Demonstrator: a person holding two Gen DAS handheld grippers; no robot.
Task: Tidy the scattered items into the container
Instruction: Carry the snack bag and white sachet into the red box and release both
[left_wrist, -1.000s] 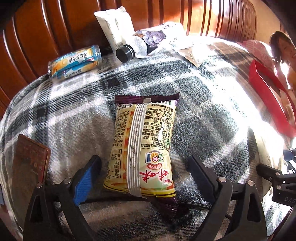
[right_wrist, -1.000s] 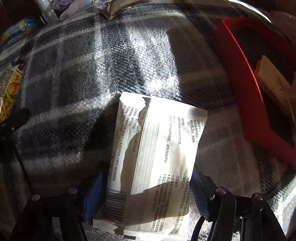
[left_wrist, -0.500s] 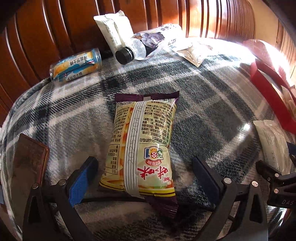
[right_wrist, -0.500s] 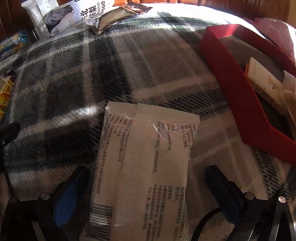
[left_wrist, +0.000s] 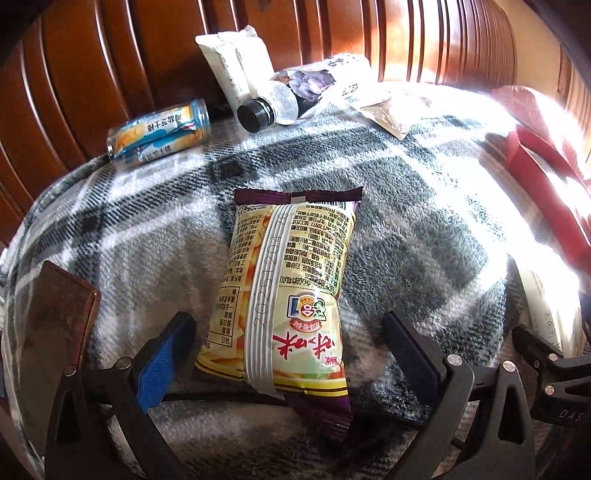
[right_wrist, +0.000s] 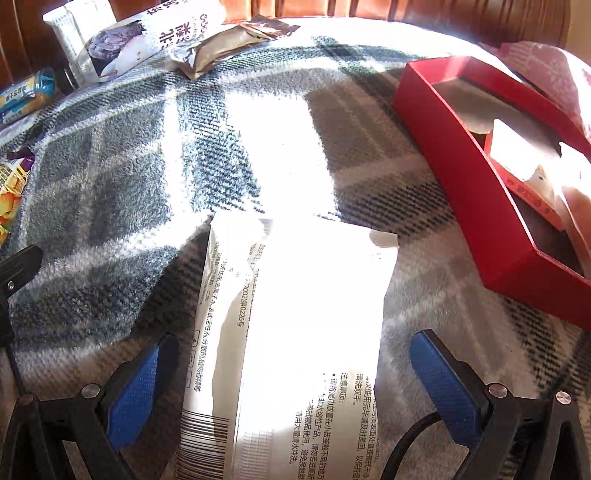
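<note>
**Plaid blanket, two packs lined up between two wide tools**

Grey-and-white plaid fleece covers the blanket (left_wrist: 155, 229) that everything lies on, with dark wooden slats behind it.

On the left, the left tool (left_wrist: 291, 354) stands wide, its blue-padded finger on one side of the yellow snack bag (left_wrist: 291, 291) and its black finger on the other, neither touching the bag. The bag lies flat with its long axis running straight away from the tool, its purple sealed end nearest, between the fingers. Farther off, by the slats, lie a blue can (left_wrist: 159, 134) on its side, a white tube (left_wrist: 236, 70), a black-capped bottle (left_wrist: 266, 109) and a tan sachet (left_wrist: 388, 116).

To the right, the right tool (right_wrist: 291, 387) is also spread wide, and the white wipes pack (right_wrist: 295, 332) sits between its blue pads, again lengthwise along the tool's line, untouched on either side as far as I can tell. The red box (right_wrist: 476, 192), the container, lies ahead and to the right of this pack, near it and already holding a few pale items.

My judgement is that the right tool is much nearer the box, so the wipes pack has the short trip: close across its narrow width, lift, swing right. The snack bag is well apart from the box and must cross most of the blanket. Its puffy, slippery film could slide out of a light squeeze.
</note>
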